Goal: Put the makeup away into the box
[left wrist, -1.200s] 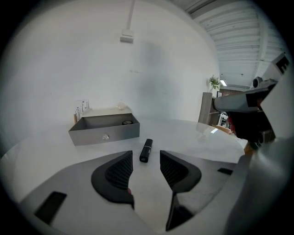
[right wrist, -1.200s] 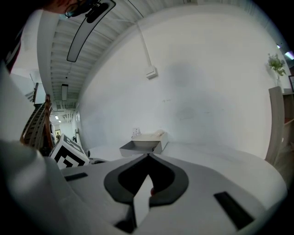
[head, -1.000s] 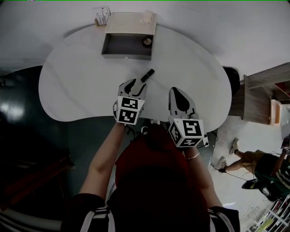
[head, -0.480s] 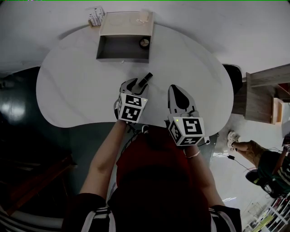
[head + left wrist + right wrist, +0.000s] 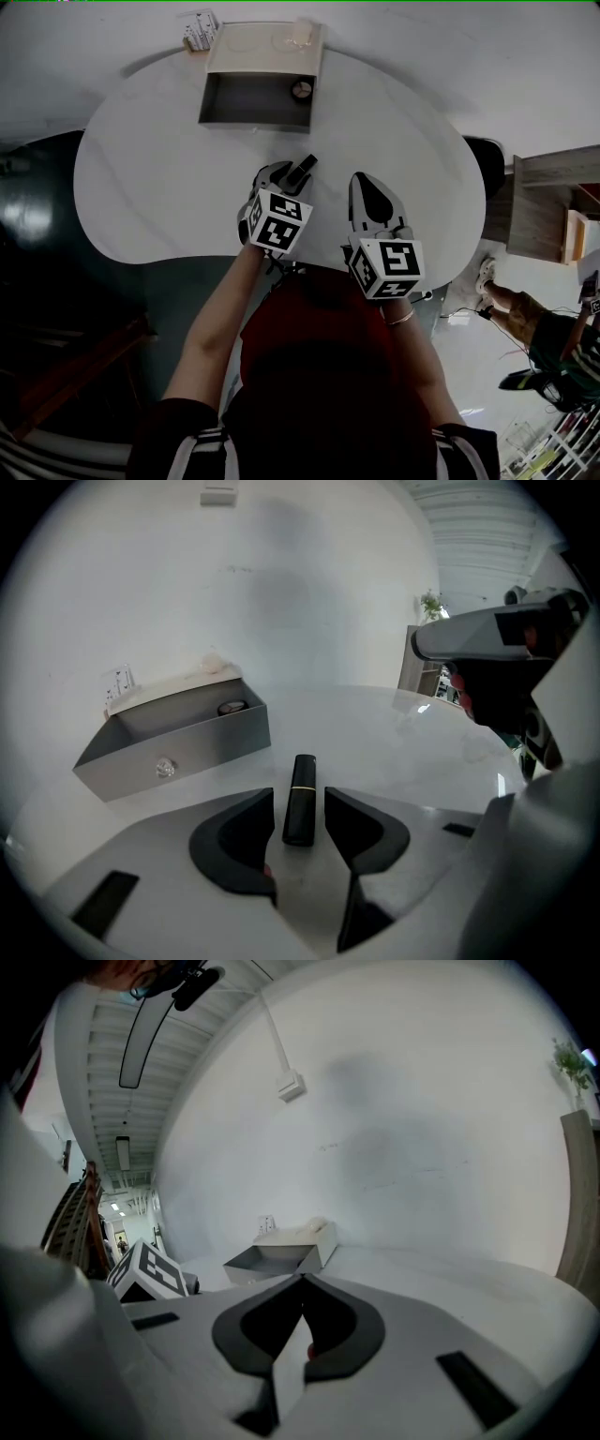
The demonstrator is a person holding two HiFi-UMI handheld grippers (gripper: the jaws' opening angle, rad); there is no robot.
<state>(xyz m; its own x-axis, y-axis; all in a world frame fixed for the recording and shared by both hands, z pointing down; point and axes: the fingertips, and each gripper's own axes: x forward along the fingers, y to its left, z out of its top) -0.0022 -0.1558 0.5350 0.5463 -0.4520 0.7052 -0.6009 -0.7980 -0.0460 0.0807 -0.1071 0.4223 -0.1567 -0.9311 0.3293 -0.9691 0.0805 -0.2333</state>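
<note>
A black lipstick (image 5: 303, 169) with a thin gold band lies on the white table (image 5: 159, 178). My left gripper (image 5: 293, 175) is open, and the lipstick (image 5: 300, 799) lies between its two jaws with a thin gap on each side. Farther back stands the open grey box (image 5: 253, 101), with a round compact (image 5: 301, 90) in its right corner. The left gripper view shows the box (image 5: 173, 742) at the left. My right gripper (image 5: 370, 194) is shut and holds nothing, right of the left one; in its own view (image 5: 302, 1281) the tips meet.
The box's pale lid (image 5: 262, 45) lies open behind it with a small clear thing (image 5: 296, 37) on it. A small white printed pack (image 5: 199, 32) stands at its back left. A wooden shelf (image 5: 553, 202) and a person's legs (image 5: 525, 323) are off the table's right.
My left gripper has moved forward until the lipstick lies between its jaws. The right gripper has hardly moved.
</note>
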